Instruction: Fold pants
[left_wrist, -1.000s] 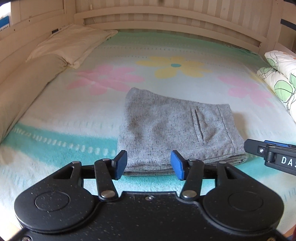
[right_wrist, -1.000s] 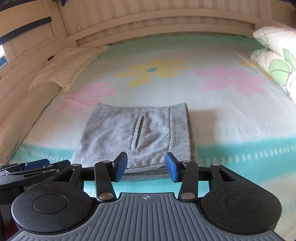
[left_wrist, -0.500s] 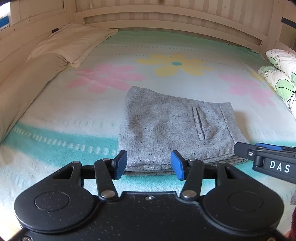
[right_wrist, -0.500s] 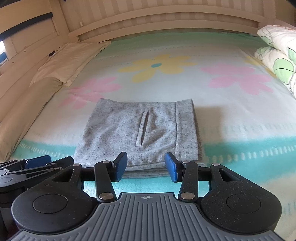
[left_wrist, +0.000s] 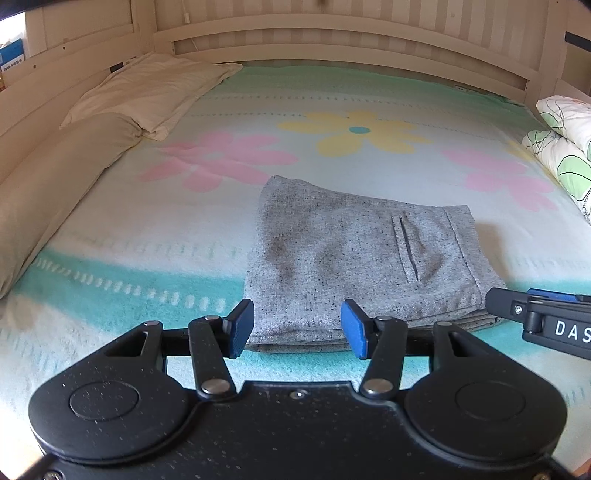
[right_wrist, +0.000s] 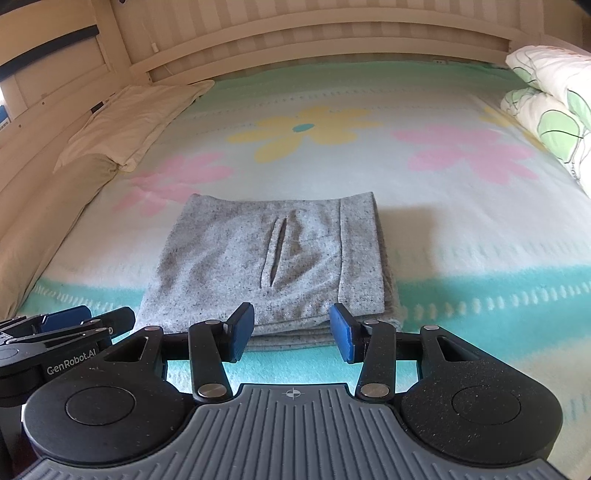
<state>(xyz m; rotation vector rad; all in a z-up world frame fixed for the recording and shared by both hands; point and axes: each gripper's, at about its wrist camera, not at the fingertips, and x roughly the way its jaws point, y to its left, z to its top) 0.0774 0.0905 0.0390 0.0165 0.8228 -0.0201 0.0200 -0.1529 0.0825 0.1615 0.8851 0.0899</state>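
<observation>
Grey speckled pants (left_wrist: 354, 258) lie folded into a flat stacked rectangle on the flowered blanket (left_wrist: 184, 236), pocket slit facing up. They also show in the right wrist view (right_wrist: 273, 258). My left gripper (left_wrist: 297, 329) is open and empty, just short of the stack's near edge at its left part. My right gripper (right_wrist: 291, 328) is open and empty, just short of the near edge at its right part. The right gripper shows at the right edge of the left wrist view (left_wrist: 543, 321); the left gripper shows at the left edge of the right wrist view (right_wrist: 66, 328).
Two cream pillows (left_wrist: 147, 92) lie along the left side by the wooden bed rail (left_wrist: 332, 40). A rolled leaf-print quilt (right_wrist: 550, 110) lies at the right edge. The wooden headboard (right_wrist: 314, 44) runs across the back.
Both grippers have shifted slightly relative to the folded pants while staying open. The pants have not moved.
</observation>
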